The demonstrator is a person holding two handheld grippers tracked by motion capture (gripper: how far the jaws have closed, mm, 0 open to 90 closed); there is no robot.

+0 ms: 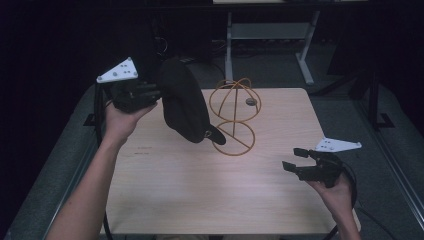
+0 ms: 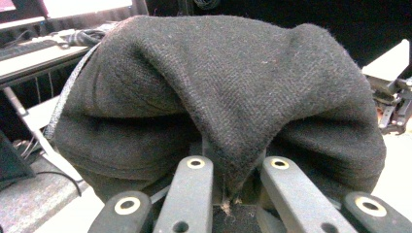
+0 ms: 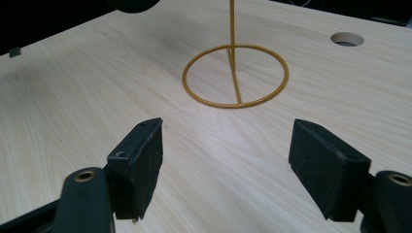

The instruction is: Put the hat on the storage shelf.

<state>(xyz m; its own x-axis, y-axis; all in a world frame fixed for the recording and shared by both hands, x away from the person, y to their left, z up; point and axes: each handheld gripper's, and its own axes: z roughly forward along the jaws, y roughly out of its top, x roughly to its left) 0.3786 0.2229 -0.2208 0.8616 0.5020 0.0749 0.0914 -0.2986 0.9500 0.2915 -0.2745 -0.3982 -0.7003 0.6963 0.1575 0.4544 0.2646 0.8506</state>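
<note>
My left gripper (image 1: 150, 95) clamps a fold of the black cap (image 1: 184, 100), held off the table beside the wire stand (image 1: 233, 118). My right gripper (image 1: 296, 160) stands wide, empty.

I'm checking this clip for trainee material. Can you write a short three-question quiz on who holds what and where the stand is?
1. True or false: the left gripper is shut on the black cap.
2. The right gripper is: A) clamped on the stand, B) open with nothing between its jaws, C) holding the cap.
3. Fill in: the gold wire stand has a ring-shaped ____ that rests on the table.

Key
1. True; the cloth is pinched between the jaws, and the cap hangs above the table, left of the stand.
2. B.
3. base.
</note>
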